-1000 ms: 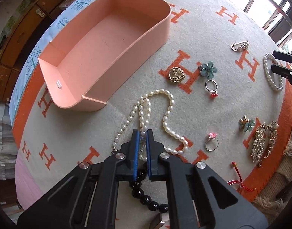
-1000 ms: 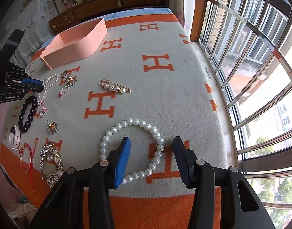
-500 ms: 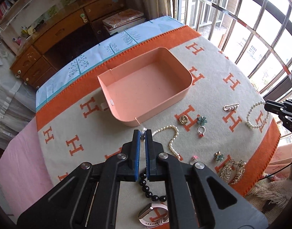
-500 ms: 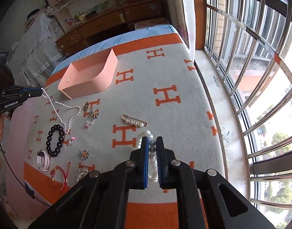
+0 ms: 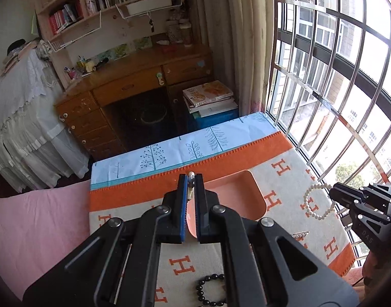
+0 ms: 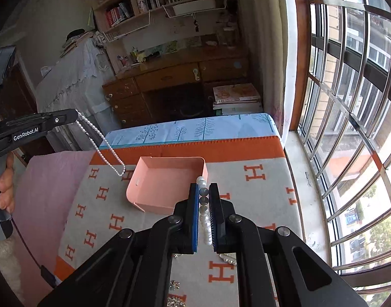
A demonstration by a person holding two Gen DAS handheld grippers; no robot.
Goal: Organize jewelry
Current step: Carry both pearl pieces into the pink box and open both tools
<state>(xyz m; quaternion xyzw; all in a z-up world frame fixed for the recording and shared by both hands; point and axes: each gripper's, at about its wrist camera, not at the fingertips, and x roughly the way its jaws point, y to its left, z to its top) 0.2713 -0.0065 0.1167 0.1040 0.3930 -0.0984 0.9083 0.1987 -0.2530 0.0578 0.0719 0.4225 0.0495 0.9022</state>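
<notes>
Both pieces have just come up off the orange-lettered blanket (image 6: 259, 204): the left tongs (image 5: 191, 179) are clenched on the long pearl necklace (image 6: 100, 145), which dangles beside the pink box (image 6: 167, 179). The right tongs (image 6: 203, 192) are clamped on the pearl bracelet (image 5: 316, 200), lifted clear. I'd say dropping both into the box comes next.
</notes>
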